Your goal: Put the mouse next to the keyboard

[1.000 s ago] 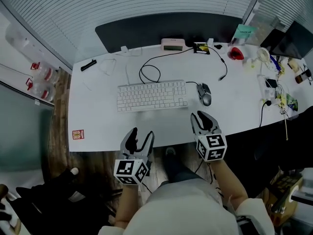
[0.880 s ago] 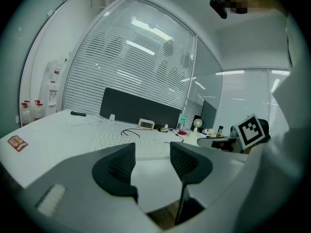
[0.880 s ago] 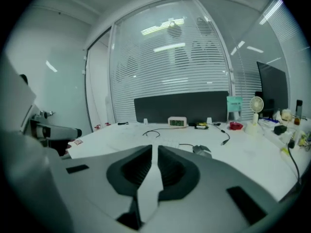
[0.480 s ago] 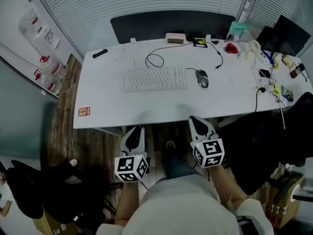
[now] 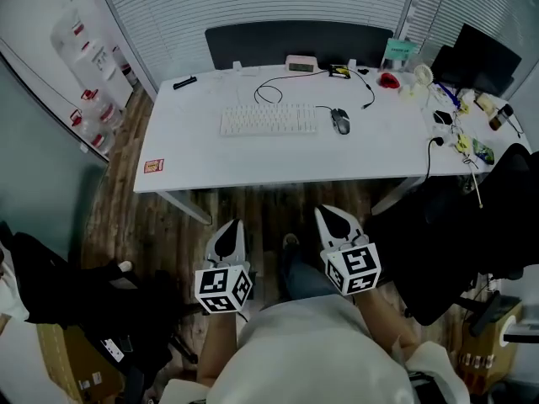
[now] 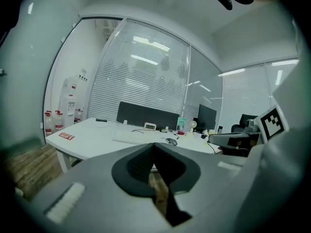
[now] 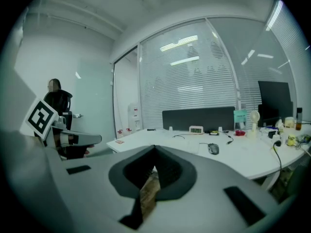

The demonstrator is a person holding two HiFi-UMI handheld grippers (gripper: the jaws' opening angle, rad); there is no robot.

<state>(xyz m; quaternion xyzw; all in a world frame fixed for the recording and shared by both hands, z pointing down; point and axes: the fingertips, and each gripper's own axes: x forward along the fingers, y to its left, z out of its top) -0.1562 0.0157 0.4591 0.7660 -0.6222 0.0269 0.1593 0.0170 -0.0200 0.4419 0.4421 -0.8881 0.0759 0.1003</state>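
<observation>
a view from above of a person standing back from a white desk (image 5: 253, 162), with a claw tool in each hand. the left claw (image 5: 226, 236) had just been closing and its jaws now met with nothing between them; the right claw (image 5: 337, 220) was clenched too and equally empty. both were held low and close to the body, over the wooden floor (image 5: 253, 204), pointing toward the desk — this read as hands at rest, not reaching. the mouse (image 5: 340, 121) lay well ahead of the right claw, just beside the right end of the white keyboard (image 5: 269, 119), which sat well ahead of both claws; by that placement the job looked done. a dark cable (image 5: 274, 93) looped beyond the keyboard. farther off still, a small clock (image 5: 301, 62) stood at the desk's back edge before a dark divider panel (image 5: 299, 42), with slatted blinds (image 5: 253, 2) behind. a monitor (image 5: 484, 57) stood far ahead and to the right of the right claw, a black chair (image 5: 459, 217) near on its right, and a red card (image 5: 152, 166) ahead and left of the left claw.
</observation>
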